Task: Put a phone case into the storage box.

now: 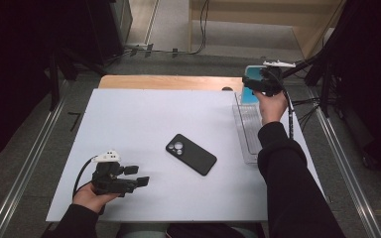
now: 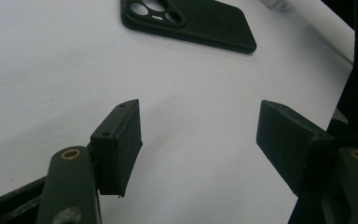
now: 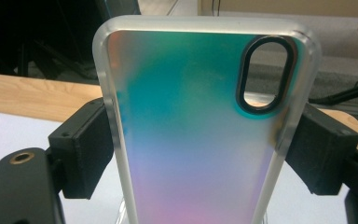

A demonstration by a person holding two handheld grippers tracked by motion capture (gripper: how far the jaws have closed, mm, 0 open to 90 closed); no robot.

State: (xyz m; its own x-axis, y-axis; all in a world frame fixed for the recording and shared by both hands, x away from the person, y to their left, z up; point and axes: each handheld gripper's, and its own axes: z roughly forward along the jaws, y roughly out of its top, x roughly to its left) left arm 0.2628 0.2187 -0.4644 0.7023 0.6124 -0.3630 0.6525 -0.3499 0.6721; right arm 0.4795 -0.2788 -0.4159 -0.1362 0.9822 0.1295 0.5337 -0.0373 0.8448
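Note:
A black phone [image 1: 191,154] lies back-up near the middle of the white table [image 1: 144,114]; its camera end also appears in the left gripper view [image 2: 186,21]. My left gripper [image 1: 138,176] hovers low at the front left, open, jaws wide apart with nothing between them [image 2: 198,140]. My right gripper [image 1: 252,83] is at the far right, shut on a translucent phone case [image 3: 200,135] with a teal-to-pink sheen and an oval camera cut-out. The case [image 1: 250,84] is held upright above the far end of a clear tray [image 1: 245,131].
The clear plastic tray runs along the table's right edge. A wooden strip [image 1: 168,82] borders the far side of the table. Cables [image 1: 307,106] and dark stands lie beyond the right edge. Metal rails [image 1: 25,168] flank both sides.

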